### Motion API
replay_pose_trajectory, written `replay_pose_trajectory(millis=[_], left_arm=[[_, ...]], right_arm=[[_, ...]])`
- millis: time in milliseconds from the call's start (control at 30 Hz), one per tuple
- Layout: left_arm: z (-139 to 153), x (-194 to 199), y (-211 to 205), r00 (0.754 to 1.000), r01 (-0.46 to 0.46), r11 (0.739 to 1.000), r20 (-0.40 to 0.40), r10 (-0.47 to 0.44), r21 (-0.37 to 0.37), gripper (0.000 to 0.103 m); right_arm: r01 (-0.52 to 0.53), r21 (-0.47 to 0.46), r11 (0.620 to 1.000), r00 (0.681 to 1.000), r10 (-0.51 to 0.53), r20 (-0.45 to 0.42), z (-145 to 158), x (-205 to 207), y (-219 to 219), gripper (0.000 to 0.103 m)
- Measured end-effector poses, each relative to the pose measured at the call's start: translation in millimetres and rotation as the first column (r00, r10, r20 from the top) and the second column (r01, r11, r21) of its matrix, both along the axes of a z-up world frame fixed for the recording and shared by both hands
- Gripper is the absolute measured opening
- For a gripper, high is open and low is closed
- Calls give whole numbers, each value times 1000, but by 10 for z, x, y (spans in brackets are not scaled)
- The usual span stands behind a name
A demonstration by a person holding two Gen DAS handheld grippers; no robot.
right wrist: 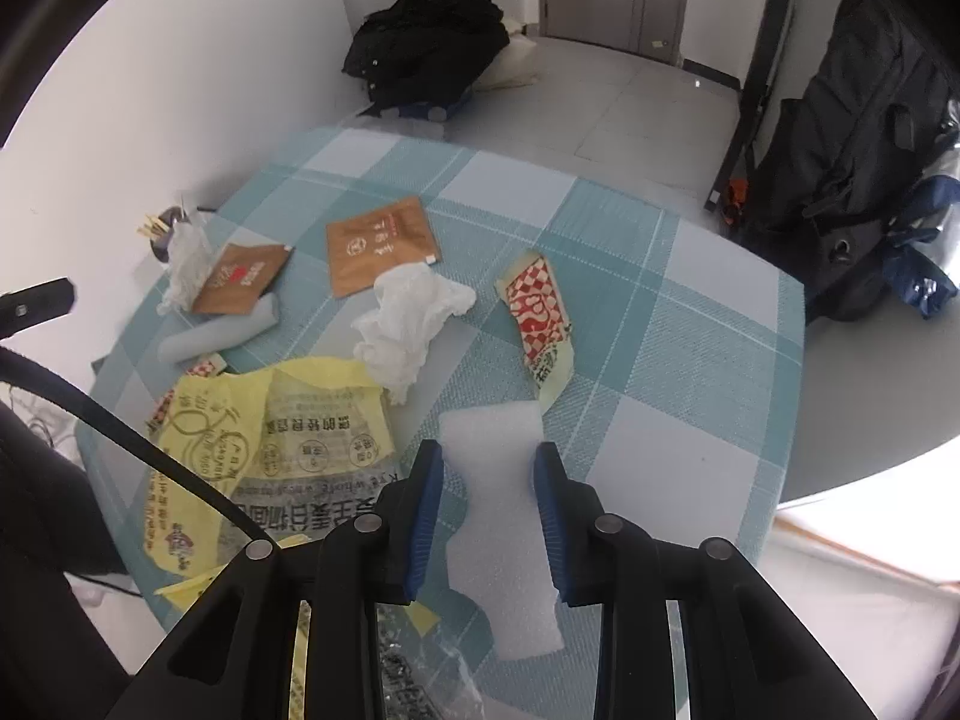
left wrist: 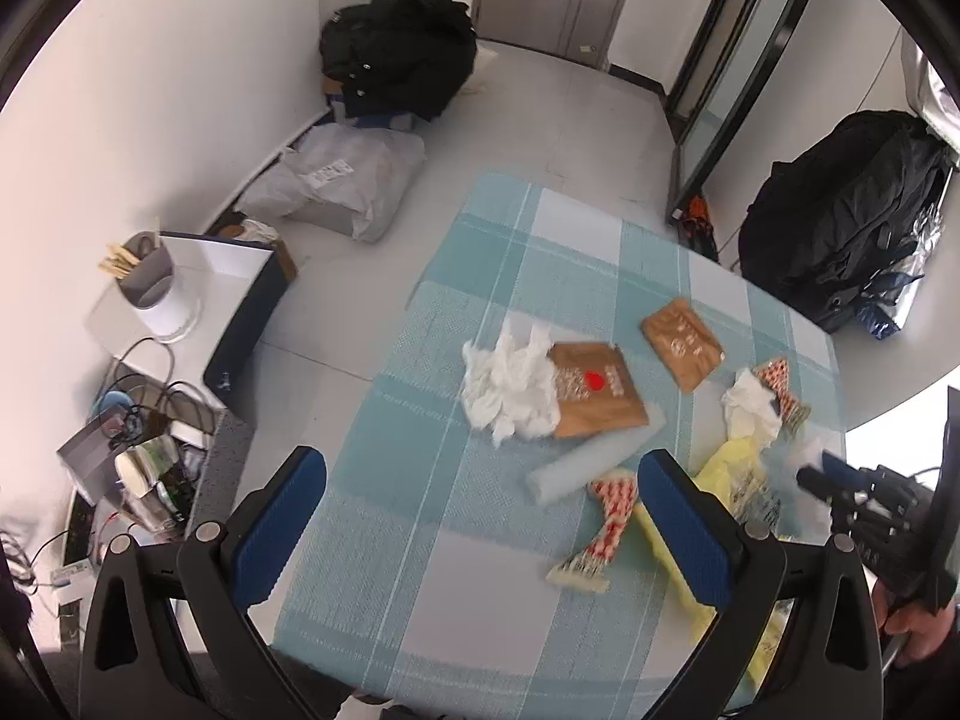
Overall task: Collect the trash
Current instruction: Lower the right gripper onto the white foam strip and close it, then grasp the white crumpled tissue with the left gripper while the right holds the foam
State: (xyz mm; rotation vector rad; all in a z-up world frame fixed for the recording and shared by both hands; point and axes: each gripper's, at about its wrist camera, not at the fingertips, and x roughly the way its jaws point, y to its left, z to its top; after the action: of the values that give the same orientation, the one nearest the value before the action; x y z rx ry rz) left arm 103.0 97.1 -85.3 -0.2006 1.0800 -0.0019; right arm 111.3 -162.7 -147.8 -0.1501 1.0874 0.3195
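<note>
Right wrist cam: right gripper pinches the foam strip, so imo lift slow w/o snagging the yellow bag; left gripper spread wide, empty.

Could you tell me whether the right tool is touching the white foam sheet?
Touching. In the right wrist view the foam sheet sits between the right tool's fingers, and its edges pinch inward where both blue pads press it.

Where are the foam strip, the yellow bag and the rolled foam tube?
foam strip (right wrist: 492, 480), right wrist view, its middle between the fingers.
yellow bag (right wrist: 252, 414), right wrist view, printed face.
foam tube (left wrist: 591, 456), left wrist view, mid-length.
</note>
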Motion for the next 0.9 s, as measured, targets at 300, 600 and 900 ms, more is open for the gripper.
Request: replay_pose_trajectory(millis=[300, 600, 900], left_arm=[[-276, 489, 81, 994, 44, 996, -93, -52, -83, 101], [-534, 552, 106, 990, 18, 991, -137, -36, -132, 80], [-535, 575, -16, 991, 62, 997, -113, -66, -40, 32]], right_arm=[[31, 73, 997, 999, -34, 29, 154, -65, -143, 30], [4, 83, 997, 997, -10, 74, 251, -129, -136, 30], [0, 77, 997, 996, -7, 85, 259, -147, -148, 30]])
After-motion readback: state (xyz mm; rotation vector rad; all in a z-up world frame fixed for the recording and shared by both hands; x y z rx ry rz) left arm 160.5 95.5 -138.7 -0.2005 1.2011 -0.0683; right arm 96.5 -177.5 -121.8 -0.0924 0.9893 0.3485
